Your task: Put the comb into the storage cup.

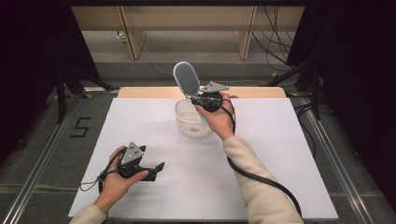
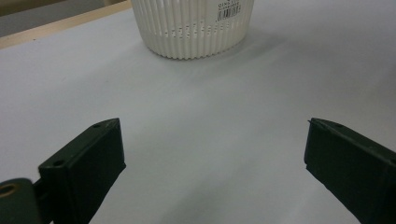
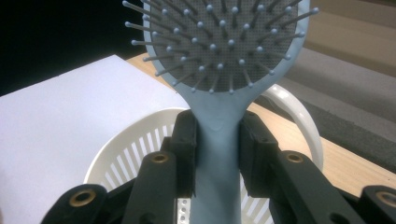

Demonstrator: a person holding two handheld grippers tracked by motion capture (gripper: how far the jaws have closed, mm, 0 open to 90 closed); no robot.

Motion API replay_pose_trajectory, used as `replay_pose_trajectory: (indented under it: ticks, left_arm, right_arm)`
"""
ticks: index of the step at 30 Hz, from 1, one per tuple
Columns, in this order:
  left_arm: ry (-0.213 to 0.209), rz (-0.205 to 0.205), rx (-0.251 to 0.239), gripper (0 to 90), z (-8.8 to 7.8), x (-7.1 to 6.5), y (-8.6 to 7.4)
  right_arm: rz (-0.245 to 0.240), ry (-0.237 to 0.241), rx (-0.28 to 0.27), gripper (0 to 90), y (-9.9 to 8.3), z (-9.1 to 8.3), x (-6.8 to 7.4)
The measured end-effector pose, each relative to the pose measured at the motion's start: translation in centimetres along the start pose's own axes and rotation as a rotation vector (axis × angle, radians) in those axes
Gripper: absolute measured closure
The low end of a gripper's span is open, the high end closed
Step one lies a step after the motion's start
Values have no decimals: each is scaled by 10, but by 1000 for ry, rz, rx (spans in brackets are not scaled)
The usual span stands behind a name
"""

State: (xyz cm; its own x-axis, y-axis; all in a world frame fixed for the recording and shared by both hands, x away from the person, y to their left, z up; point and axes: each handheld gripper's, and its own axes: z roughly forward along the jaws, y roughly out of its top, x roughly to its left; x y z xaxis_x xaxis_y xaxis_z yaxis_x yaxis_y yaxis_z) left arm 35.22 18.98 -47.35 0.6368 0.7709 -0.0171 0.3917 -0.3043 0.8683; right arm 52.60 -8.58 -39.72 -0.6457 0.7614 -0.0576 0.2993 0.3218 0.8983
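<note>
Two grippers — right gripper (image 3: 215,144) clamps blue hairbrush (image 1: 186,78) by handle, head up, over white basket (image 1: 191,122) at far centre. Left gripper (image 2: 215,163) near left, jaws wide, empty. Lower brush straight down — bristles clear of rim before release.

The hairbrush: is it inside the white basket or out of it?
Out: the right gripper holds the hairbrush above the basket.

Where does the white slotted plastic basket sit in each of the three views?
High view: white slotted plastic basket at table centre, partly behind the right gripper.
Left gripper view: top centre, barcode label on its wall, beyond the open left gripper.
Right gripper view: lower centre, behind the jaws clamping the pale blue hairbrush.
Shared landmark: the white table sheet.
</note>
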Motion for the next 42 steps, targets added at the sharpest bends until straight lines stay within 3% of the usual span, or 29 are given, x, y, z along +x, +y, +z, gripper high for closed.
replay_pose_trajectory:
  ticks: [28,42]
  left_arm:
    - [-1,2,0,44,0,0,0]
    - [1,3,-1,44,0,0,0]
  right_arm:
    - [-52,25,97,702,-7,12,-1]
    - [-76,33,118,702,-7,15,1]
